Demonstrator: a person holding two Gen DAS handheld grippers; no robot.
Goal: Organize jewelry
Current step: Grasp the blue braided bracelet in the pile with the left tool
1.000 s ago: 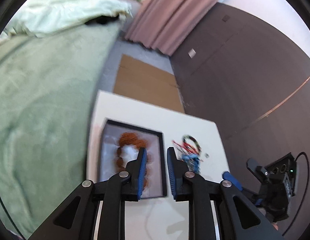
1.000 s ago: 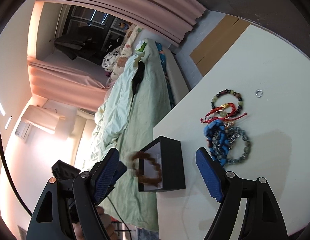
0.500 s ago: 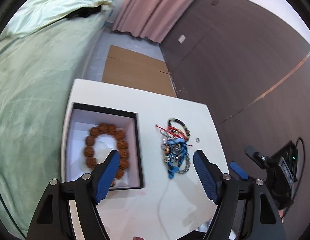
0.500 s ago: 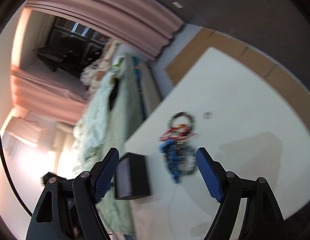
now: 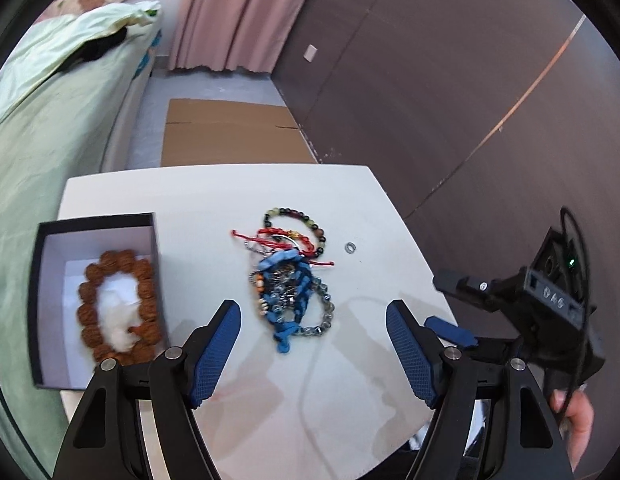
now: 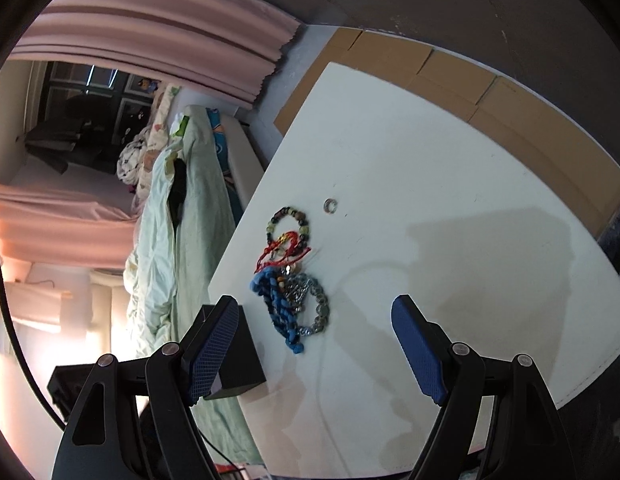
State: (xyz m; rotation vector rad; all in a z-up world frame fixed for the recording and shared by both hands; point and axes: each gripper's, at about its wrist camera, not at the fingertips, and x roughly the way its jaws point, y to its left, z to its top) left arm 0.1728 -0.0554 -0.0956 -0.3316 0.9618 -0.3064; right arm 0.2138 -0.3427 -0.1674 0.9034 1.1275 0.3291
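A black box [image 5: 96, 220] with a white lining sits at the left of the white table [image 5: 214, 192], and a brown bead bracelet [image 5: 146, 280] lies inside it. Tangled mid-table are a blue braided bracelet [image 5: 288, 280], red cords [image 5: 282, 240], a dark bead bracelet [image 5: 310, 224] and a grey bead bracelet [image 5: 325, 312]. A small metal ring [image 5: 350, 247] lies just right of them. My left gripper [image 5: 311, 312] hovers above the pile's near end; its jaws are closing from wide with nothing between them. My right gripper [image 6: 315, 304] is open and empty over the blue bracelet [image 6: 278, 308], with the box [image 6: 238, 360] behind its left finger.
A bed with a green cover [image 5: 50, 140] runs along the table's left side. Flat cardboard [image 5: 230, 132] lies on the floor beyond the far edge, and a dark panelled wall [image 5: 429, 80] stands to the right. A person's hand [image 5: 577, 412] holds the right gripper at the table's right edge.
My left gripper opened, left the brown bracelet in the box, and moved right from over the box to the pile. The right gripper swung in closer over the pile.
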